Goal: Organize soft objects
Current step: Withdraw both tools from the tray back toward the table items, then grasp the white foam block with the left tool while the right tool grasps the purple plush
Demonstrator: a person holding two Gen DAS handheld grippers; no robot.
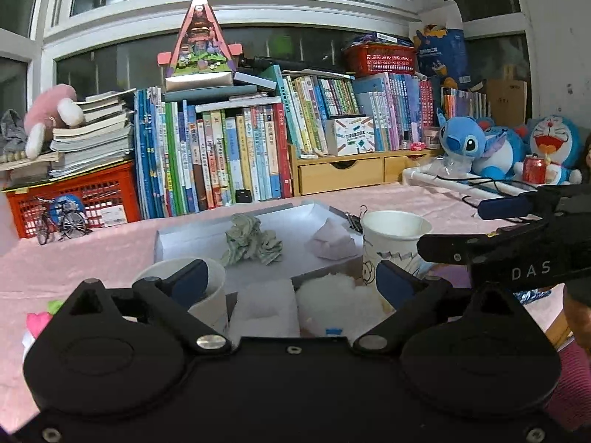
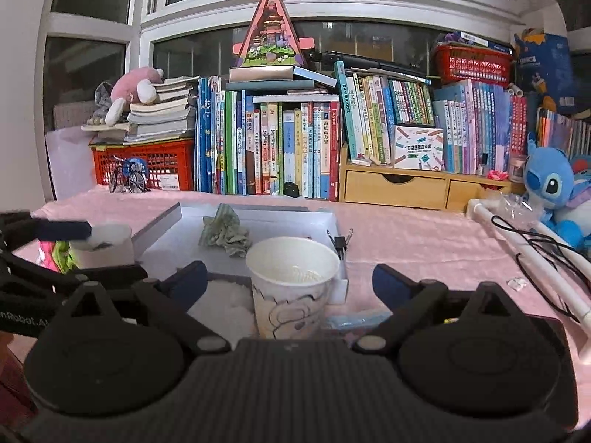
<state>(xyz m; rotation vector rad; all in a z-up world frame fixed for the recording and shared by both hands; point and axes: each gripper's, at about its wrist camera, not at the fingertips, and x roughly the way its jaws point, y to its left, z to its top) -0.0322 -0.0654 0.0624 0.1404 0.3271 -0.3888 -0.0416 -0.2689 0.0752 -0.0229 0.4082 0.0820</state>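
On the pink tablecloth point(image 2: 406, 236), a shallow grey cardboard tray point(image 1: 192, 236) holds the soft things already gathered: a crumpled green-and-white patterned cloth point(image 1: 251, 240) towards its 12 o'clock end and a pale lilac folded cloth point(image 1: 330, 240) at about 2 o'clock. Nearer the left gripper point(image 1: 291, 284), smaller compartments hold a flat white pad point(image 1: 266, 306) and a fluffy white wad point(image 1: 336, 299); grouping them by section looks like the point of the layout.

The left gripper hangs low over these near compartments with its blue-padded fingers point(image 1: 192, 282) spread wide and nothing between them, probably placed to pick or drop there. A plain white paper cup point(image 1: 210, 295) stands at its 9 o'clock, and a white paper cup with a drawn cartoon figure point(image 2: 291, 288) stands at 3 o'clock, at the tray's right rim.

The right gripper point(image 2: 290, 284) is likewise spread and empty, straddling the cartoon cup, which is upright with its mouth facing up; some pale material seems to lie inside, though what it is cannot be told.

The green cloth is a bunched lump, its longer spread running roughly 10 to 4 o'clock in the right wrist view, with no clear pointing end.
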